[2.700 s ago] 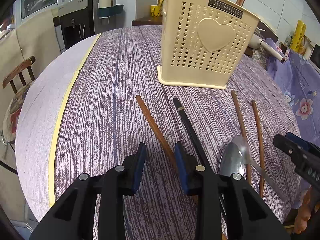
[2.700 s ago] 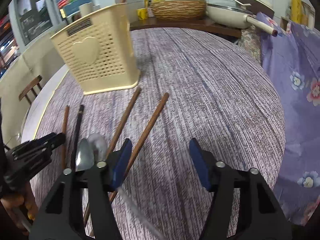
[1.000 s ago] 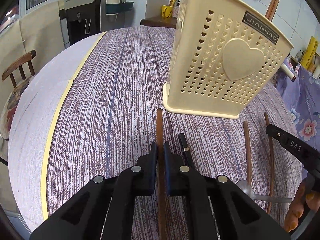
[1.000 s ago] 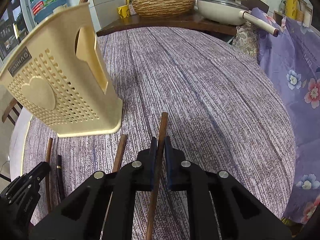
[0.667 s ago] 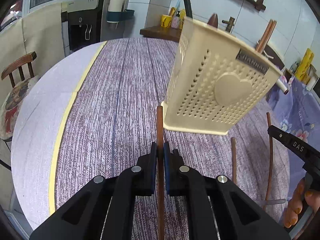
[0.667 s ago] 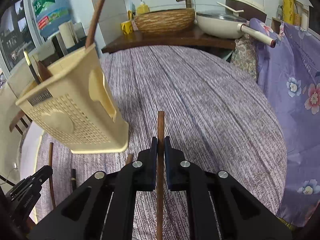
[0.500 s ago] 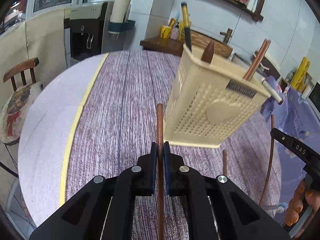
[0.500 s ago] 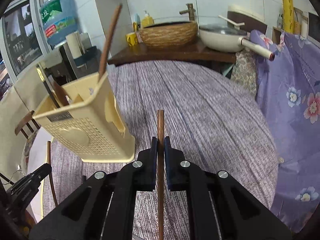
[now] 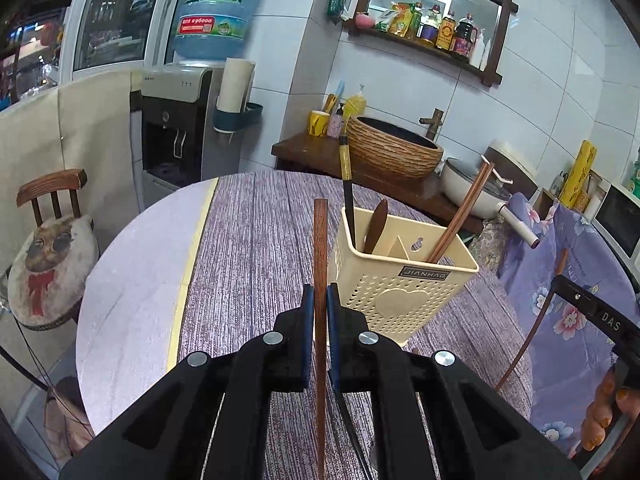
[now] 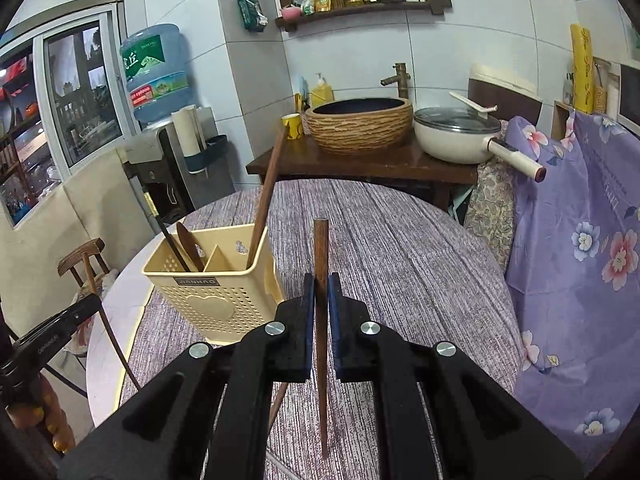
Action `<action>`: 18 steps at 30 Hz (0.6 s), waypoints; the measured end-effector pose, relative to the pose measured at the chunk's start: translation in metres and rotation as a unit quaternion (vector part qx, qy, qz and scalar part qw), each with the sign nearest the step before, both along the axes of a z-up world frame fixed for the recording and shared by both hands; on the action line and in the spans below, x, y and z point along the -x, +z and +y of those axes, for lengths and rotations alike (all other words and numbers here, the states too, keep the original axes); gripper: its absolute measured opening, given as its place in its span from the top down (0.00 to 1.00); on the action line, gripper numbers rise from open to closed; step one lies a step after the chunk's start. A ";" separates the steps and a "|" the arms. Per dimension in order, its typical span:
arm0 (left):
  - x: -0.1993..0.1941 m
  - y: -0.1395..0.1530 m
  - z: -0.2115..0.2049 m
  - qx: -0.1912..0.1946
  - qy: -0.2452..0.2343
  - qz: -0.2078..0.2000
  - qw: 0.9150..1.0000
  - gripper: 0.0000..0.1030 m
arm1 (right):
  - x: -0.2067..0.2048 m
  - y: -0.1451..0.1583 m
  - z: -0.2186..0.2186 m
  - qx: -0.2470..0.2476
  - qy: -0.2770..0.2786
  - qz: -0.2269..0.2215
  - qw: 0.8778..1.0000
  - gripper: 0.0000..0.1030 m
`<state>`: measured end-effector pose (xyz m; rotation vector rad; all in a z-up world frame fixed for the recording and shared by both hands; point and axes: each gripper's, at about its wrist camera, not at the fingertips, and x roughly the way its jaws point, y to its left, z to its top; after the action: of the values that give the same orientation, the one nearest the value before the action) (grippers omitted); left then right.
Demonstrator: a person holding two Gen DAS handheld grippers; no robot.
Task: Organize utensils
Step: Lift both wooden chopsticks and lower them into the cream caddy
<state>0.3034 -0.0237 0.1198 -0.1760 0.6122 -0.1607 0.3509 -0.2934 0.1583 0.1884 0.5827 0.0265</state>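
Observation:
My left gripper [image 9: 319, 298] is shut on a brown wooden chopstick [image 9: 320, 248], held high above the table and left of the cream utensil holder [image 9: 404, 296]. My right gripper [image 10: 320, 288] is shut on another brown chopstick [image 10: 321, 252], raised to the right of the holder [image 10: 216, 296]. The holder has a black chopstick [image 9: 347, 184], a wooden spoon [image 9: 376, 226] and a brown chopstick pair [image 9: 462, 216] standing in it. The right gripper's chopstick [image 9: 532, 320] also shows in the left wrist view.
The round table [image 9: 256, 240] has a purple striped cloth. A chair [image 9: 52, 240] stands at its left. A wooden counter with a woven basin [image 10: 360, 124] and a pan [image 10: 460, 136] lies behind. A purple floral cloth [image 10: 580, 240] hangs at the right.
Both grippers closed on chopsticks lying on the table and lifted them well above it; the holder now appears lower and farther in both views.

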 end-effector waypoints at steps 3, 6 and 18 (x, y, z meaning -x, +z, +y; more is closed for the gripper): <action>0.002 0.003 0.000 -0.003 0.000 -0.003 1.000 0.93 | 0.004 0.006 0.000 -0.003 0.009 -0.001 1.000 0.92; 0.004 0.005 0.000 -0.004 -0.001 -0.006 1.000 0.93 | 0.007 0.009 -0.001 -0.012 0.014 0.000 1.000 0.92; 0.004 0.030 0.001 0.007 -0.011 -0.024 1.000 0.93 | 0.013 0.038 0.004 -0.005 0.026 -0.024 0.999 0.92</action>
<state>0.2997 -0.0227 0.1503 -0.1789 0.5658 -0.1902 0.3378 -0.2894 0.1962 0.1814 0.5391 0.0843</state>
